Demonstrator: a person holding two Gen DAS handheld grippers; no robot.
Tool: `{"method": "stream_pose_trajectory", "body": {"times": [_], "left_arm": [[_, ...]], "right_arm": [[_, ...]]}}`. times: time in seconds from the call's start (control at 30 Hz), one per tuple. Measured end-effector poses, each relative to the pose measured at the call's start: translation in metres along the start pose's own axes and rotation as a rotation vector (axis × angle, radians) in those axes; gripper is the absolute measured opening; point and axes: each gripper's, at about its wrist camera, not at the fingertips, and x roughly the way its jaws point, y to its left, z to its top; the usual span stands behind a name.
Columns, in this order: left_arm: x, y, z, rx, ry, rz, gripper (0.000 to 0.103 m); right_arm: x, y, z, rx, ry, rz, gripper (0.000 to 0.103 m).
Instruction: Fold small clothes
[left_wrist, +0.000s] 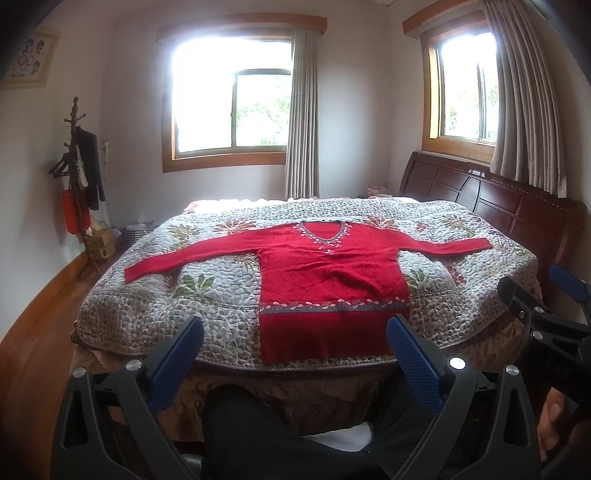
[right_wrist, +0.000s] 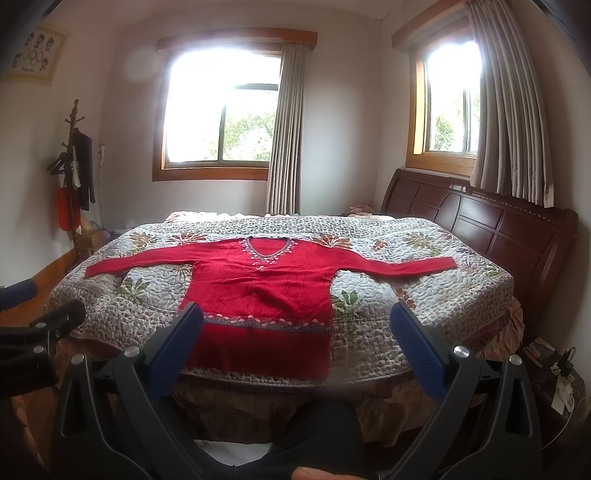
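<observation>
Left wrist view puts our left gripper (left_wrist: 295, 339) in the foreground with its blue-padded fingers (left_wrist: 413, 358) spread wide and nothing between them, held short of the bed and touching nothing; our right gripper (left_wrist: 535, 291) enters at that view's right edge, likewise released, with fingertips of the hand (left_wrist: 554, 424) gripping it just visible below. From the right wrist view the right gripper (right_wrist: 297, 325) stands equally wide apart and empty, and part of the left gripper (right_wrist: 44, 314) shows at the left edge. Beyond the fingers, a red knit sweater (left_wrist: 325, 280) lies face up and flat on the quilted floral bedspread (left_wrist: 155, 295), sleeves stretched out to both sides, hem hanging a little over the near edge of the bed. Only the right wrist view shows the cluttered bedside table (right_wrist: 557, 384) past the dark wooden headboard (right_wrist: 480, 225); both show the coat rack (left_wrist: 79, 184) in the far left corner.
</observation>
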Motion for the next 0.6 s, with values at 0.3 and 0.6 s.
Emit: {"method": "stream_pose_trajectory", "body": {"times": [0.3, 0.6], "left_arm": [[-0.0010, 0.0010, -0.0001, 0.002, -0.005, 0.004, 0.099], [-0.0007, 0.0023, 0.0000, 0.002, -0.005, 0.007, 0.099]], "right_arm": [[0.0001, 0.0012, -0.0001, 0.000, 0.002, 0.000, 0.100], [-0.0002, 0.0008, -0.0006, 0.001, 0.005, 0.001, 0.100]]}}
